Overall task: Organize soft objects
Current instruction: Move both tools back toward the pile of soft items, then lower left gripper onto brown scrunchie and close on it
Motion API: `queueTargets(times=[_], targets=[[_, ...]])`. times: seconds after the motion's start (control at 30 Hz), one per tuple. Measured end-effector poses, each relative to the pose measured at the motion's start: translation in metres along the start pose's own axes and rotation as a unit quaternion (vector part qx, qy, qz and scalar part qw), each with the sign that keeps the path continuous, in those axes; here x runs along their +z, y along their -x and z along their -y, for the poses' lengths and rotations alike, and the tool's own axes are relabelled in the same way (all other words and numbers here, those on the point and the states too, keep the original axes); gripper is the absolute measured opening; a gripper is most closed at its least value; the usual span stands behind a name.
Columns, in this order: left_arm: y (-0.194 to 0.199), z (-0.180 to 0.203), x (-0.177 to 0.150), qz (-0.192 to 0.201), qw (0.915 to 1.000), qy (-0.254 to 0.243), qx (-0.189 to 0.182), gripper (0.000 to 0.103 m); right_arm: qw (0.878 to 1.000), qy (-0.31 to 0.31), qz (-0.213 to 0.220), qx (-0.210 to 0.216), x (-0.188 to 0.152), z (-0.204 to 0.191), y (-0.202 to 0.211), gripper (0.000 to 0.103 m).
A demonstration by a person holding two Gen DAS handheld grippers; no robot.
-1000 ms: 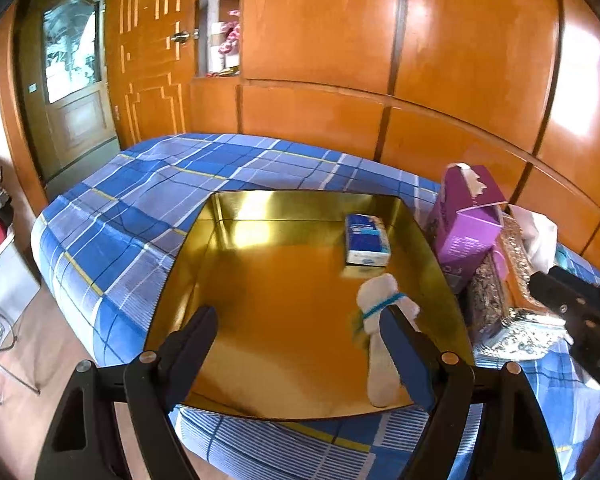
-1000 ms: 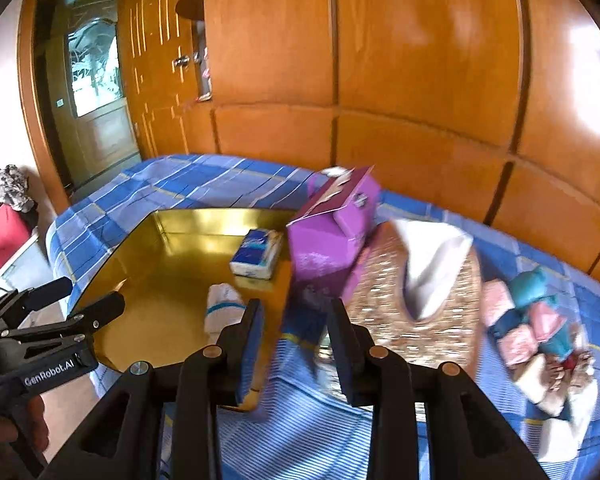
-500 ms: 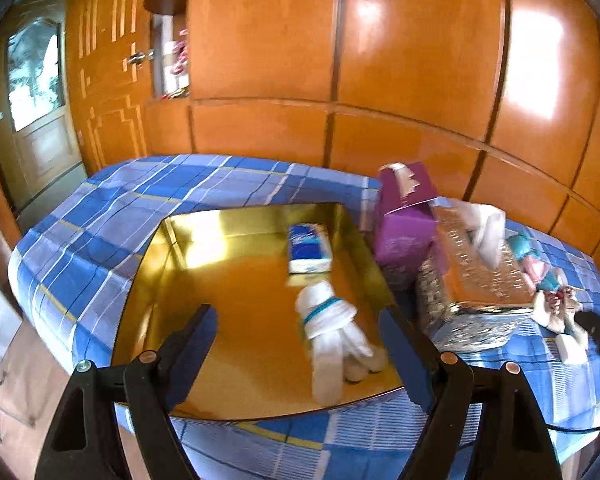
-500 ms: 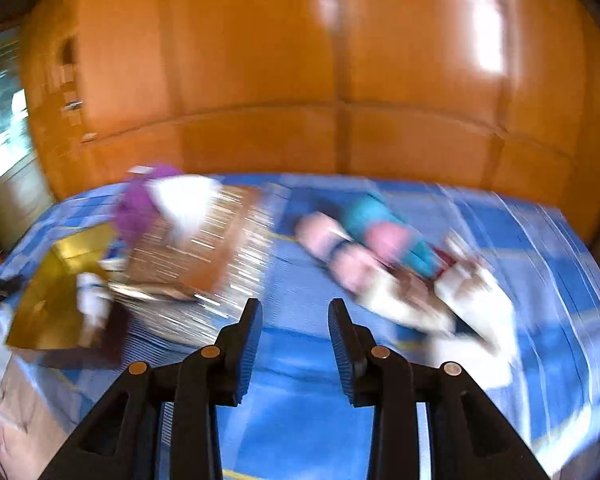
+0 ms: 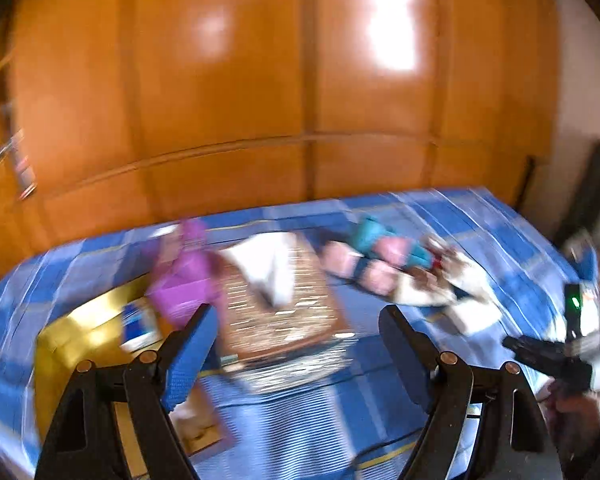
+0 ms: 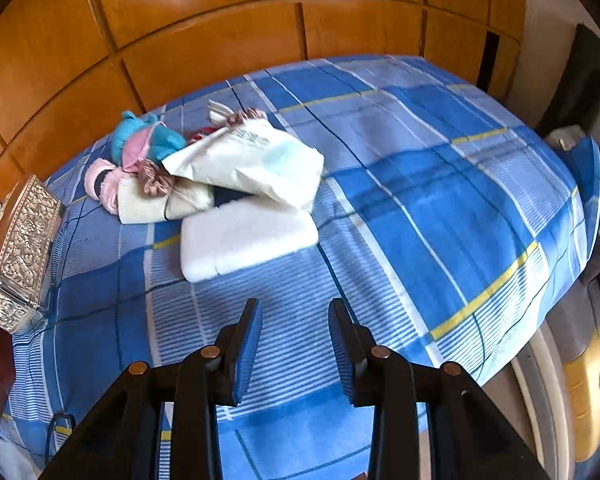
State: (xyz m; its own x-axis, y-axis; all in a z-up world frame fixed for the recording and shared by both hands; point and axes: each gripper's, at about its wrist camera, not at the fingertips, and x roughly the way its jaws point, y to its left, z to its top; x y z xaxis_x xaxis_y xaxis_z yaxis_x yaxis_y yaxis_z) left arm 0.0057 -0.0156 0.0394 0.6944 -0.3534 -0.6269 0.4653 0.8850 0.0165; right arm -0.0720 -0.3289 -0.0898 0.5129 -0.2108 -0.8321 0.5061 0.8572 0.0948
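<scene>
A pile of soft things lies on the blue plaid cloth: a cream pouch (image 6: pixel 252 164), a white flat pad (image 6: pixel 248 240), a cream roll (image 6: pixel 160 200), pink (image 6: pixel 100 180) and teal (image 6: pixel 156 140) rolled cloths. My right gripper (image 6: pixel 294 344) is open and empty, above the cloth just in front of the pad. My left gripper (image 5: pixel 296 348) is open and empty; its view is blurred, with the gold tray (image 5: pixel 68 332) at lower left and the pile (image 5: pixel 388 264) beyond.
An ornate silver tissue box (image 6: pixel 20 256) stands left of the pile, also in the left wrist view (image 5: pixel 276 316), with a purple box (image 5: pixel 184 280) beside it. A wooden panelled wall (image 6: pixel 220 20) runs behind. The table edge drops off at the right (image 6: pixel 572 240).
Both grippers have swung right, away from the gold tray and toward the pile of soft things. The right one has moved closer to the white pad. Both stayed open.
</scene>
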Motion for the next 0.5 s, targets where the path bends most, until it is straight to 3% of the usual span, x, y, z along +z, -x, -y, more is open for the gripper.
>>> queueTargets(times=[0.07,0.17,0.23,0.3,0.5], targets=[[-0.018,0.025,0.004,-0.022,0.999,-0.027,-0.027,0.079,1.0,0.003,-0.001,0.003,0.0,0.001,-0.001,0.034],[-0.051,0.062,0.01,-0.056,0.9939,-0.058,-0.076,0.064,1.0,0.003,0.002,0.009,0.0,0.002,0.001,0.034],[-0.069,0.078,0.013,-0.072,0.9914,-0.059,-0.092,0.043,1.0,0.004,0.002,0.009,0.001,0.006,0.001,0.034],[-0.094,0.094,0.017,-0.101,0.9868,-0.054,-0.115,0.033,1.0,-0.004,0.002,0.014,0.002,0.009,0.001,0.034],[-0.166,0.123,0.025,-0.163,0.9768,-0.007,-0.139,0.033,1.0,-0.011,0.001,0.024,0.006,0.015,0.001,0.034]])
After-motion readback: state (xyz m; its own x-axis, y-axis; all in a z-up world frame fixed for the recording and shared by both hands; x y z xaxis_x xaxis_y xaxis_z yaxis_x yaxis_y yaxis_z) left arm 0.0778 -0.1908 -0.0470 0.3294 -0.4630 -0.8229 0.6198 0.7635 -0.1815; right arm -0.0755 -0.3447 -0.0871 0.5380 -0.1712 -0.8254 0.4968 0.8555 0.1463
